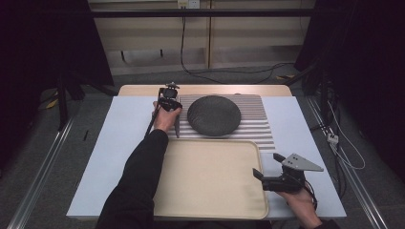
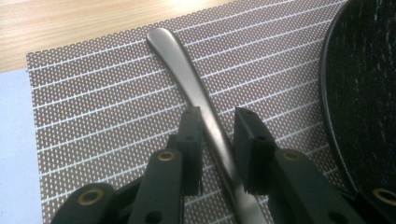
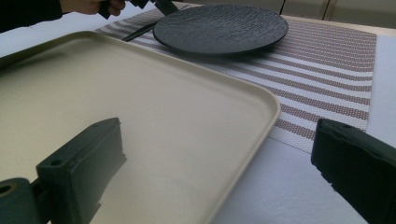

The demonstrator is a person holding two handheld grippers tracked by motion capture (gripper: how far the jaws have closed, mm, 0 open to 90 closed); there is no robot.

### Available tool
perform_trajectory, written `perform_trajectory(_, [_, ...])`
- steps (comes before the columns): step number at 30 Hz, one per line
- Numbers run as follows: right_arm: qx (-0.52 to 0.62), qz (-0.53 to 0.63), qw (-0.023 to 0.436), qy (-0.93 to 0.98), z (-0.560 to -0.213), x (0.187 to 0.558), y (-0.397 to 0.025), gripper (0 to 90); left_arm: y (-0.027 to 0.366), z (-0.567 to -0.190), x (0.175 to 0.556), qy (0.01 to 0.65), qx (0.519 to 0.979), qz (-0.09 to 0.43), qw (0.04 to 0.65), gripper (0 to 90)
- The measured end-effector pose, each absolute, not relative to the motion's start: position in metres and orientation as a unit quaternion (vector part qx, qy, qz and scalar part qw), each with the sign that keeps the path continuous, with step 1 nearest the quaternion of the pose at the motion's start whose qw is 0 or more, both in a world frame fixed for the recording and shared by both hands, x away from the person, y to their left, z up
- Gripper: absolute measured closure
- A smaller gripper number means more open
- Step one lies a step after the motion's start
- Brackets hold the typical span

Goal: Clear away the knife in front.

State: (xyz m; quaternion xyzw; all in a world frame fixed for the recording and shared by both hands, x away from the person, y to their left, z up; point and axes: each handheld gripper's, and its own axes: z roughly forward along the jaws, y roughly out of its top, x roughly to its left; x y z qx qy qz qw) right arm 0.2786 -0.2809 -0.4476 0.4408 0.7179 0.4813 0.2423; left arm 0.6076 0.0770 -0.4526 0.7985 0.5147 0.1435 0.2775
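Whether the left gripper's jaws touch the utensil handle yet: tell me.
Cannot tell. In the left gripper view the left gripper straddles the utensil handle; one jaw looks against it, the other shows a gap.

Tray plain cream-beige. Plate black, rough speckled texture. Placemat brown woven with thin white stripes. Utensil handle dark grey metal, glossy. Table cover pale blue-white, far table edge light wood. Both grippers' jaws black, sleeve black.
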Motion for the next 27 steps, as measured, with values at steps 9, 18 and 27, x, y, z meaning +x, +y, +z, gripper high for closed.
perform_trajectory(9, [0.442,0.481,0.243,0.718,-0.4474,0.2774,-0.2809,2.5,0.0799,-0.4491,0.6105,0.51,0.811,0.124,0.26,80.0])
perform_trajectory(18, [0.441,0.481,0.242,0.718,-0.4476,0.2782,-0.2801,2.5,0.0812,-0.4485,0.6113,0.493,0.821,0.121,0.259,80.1])
perform_trajectory(27, [0.44,0.48,0.243,0.719,-0.4473,0.2784,-0.2796,2.4,0.0841,-0.446,0.6098,0.49,0.824,0.112,0.26,80.2])
